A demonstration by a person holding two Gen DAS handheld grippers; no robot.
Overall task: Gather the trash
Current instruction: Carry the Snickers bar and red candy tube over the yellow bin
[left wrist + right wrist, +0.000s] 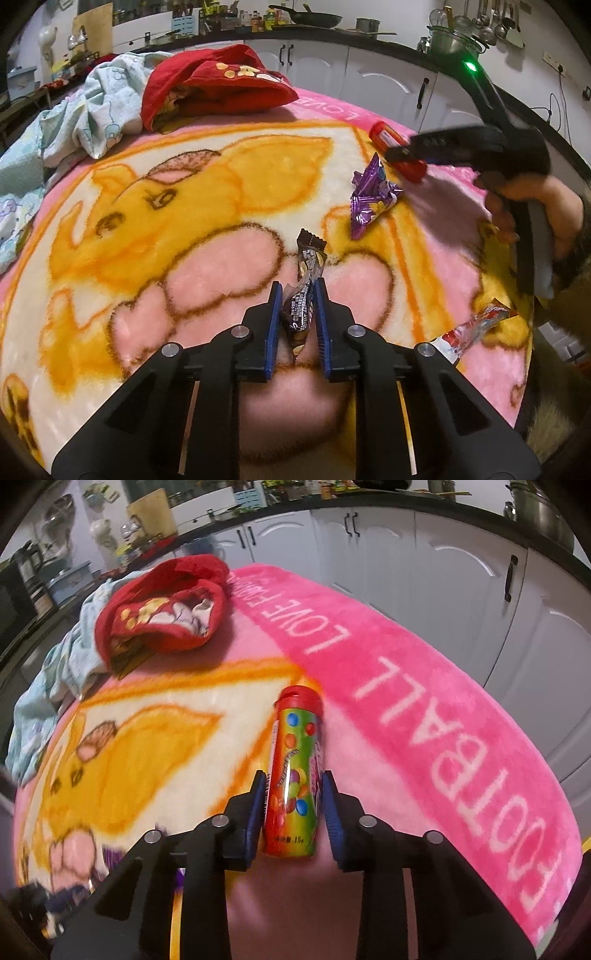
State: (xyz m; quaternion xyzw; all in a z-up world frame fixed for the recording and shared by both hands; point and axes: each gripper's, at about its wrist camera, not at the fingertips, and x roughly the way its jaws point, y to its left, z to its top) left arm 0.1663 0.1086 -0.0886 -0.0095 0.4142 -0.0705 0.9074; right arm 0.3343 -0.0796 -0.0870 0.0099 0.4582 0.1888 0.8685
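While angled down, both hand-held grippers (298, 286) (294, 779) clamp trash.

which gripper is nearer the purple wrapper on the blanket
Right. The right gripper sits around the candy tube just beyond the purple wrapper; the left gripper is farther back, at the dark wrapper.

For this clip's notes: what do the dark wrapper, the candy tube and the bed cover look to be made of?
Dark wrapper: thin glossy plastic film, crinkled with bright glints. Candy tube: probably rigid plastic with a shiny printed label and a red cap; reflections streak it. Blanket: plush fleece, matte and fuzzy.
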